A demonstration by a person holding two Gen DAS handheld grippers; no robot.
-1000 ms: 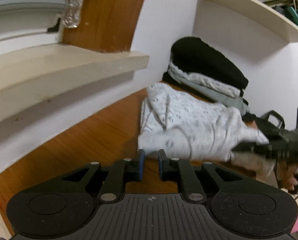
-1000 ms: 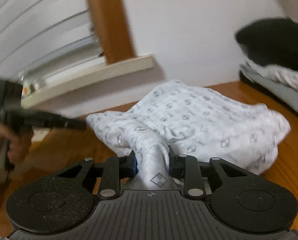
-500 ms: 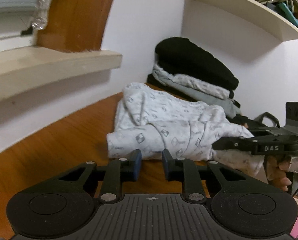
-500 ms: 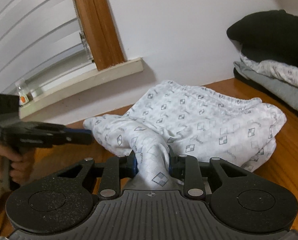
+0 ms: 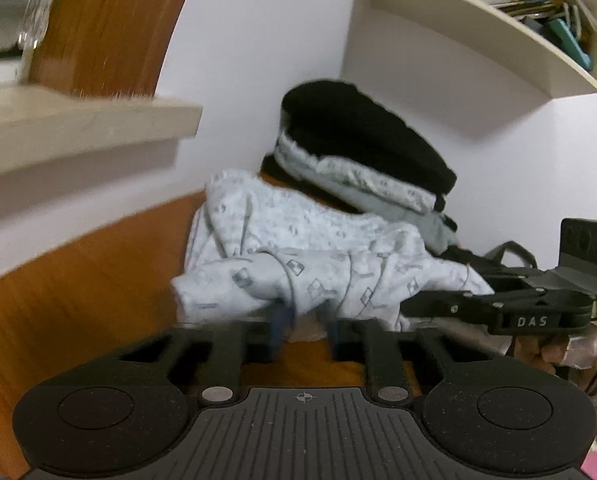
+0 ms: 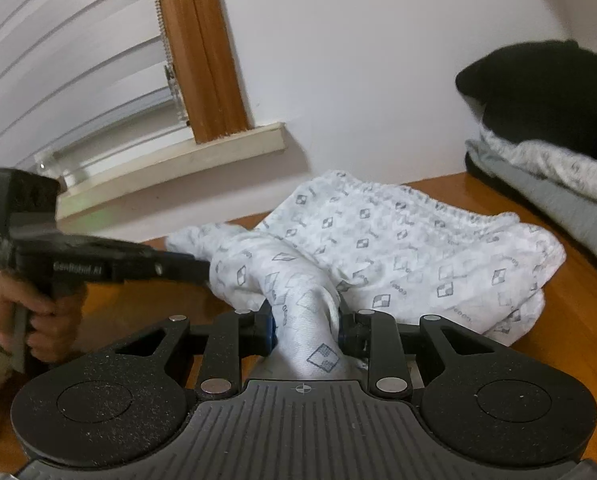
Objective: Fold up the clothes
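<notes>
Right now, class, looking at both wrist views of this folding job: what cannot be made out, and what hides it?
- Left wrist view: whether the left gripper has cloth between its fingers; motion blur and the patterned garment cover the tips.
- Right wrist view: the left gripper's tips, hidden behind the garment's fold.
- Left wrist view: the book titles on the shelf, too small and cut off by the edge.
- Both views: what kind of garment it is; it lies bunched.

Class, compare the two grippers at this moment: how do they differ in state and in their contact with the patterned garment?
The right gripper is shut on a bunched fold of the patterned garment; the left gripper is open, holding nothing. The right gripper's fingers pinch cloth between them; the left gripper's fingers sit at the garment's near edge. Both are black, hand-held, and low over the wooden surface.
</notes>
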